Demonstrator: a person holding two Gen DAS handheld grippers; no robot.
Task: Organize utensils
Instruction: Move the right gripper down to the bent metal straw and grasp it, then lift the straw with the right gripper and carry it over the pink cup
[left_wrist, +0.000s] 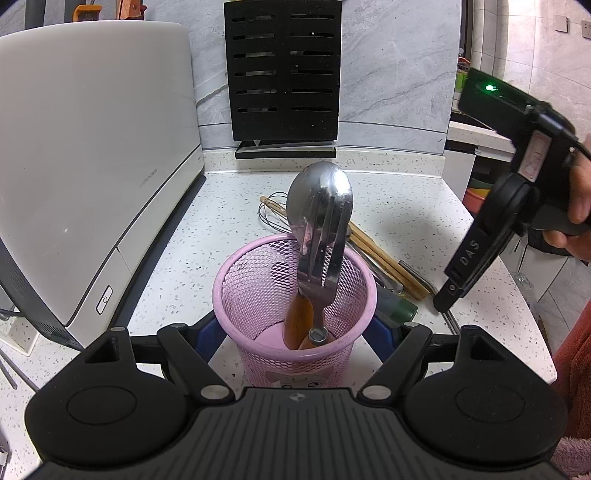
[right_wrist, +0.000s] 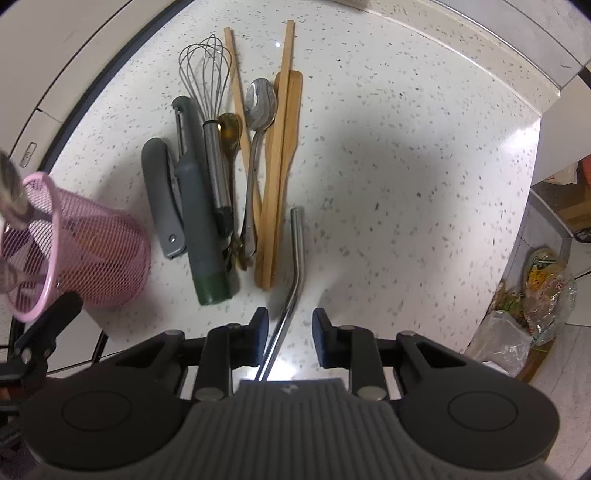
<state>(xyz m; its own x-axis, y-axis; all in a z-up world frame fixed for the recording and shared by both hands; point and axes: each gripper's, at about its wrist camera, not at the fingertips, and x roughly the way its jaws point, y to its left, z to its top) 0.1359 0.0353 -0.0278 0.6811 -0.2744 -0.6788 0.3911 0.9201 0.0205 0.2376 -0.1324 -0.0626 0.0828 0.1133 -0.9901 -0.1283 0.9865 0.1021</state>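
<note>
A pink mesh cup (left_wrist: 258, 273) stands on the speckled counter, holding a steel spoon (left_wrist: 317, 192) and a fork (left_wrist: 325, 251) that stand upright on wooden handles. My left gripper (left_wrist: 295, 332) is closed on the cup, one blue pad against each side. In the right wrist view, my right gripper (right_wrist: 290, 334) points straight down over a bent metal straw (right_wrist: 297, 251). The straw lies between its jaws, and there is a gap to each pad. Beside the straw lie wooden chopsticks (right_wrist: 284, 110), a wooden spatula (right_wrist: 291, 122), a steel spoon (right_wrist: 260, 99), a gold spoon (right_wrist: 229, 125), a whisk (right_wrist: 207, 74) and a grey peeler (right_wrist: 184, 155).
A white appliance (left_wrist: 92, 166) fills the left side. A black slotted knife block (left_wrist: 282, 74) stands against the back wall. The counter edge (right_wrist: 517, 221) runs down the right, with plastic bags (right_wrist: 535, 295) on the floor below. A person's hand (left_wrist: 580, 199) holds the right gripper.
</note>
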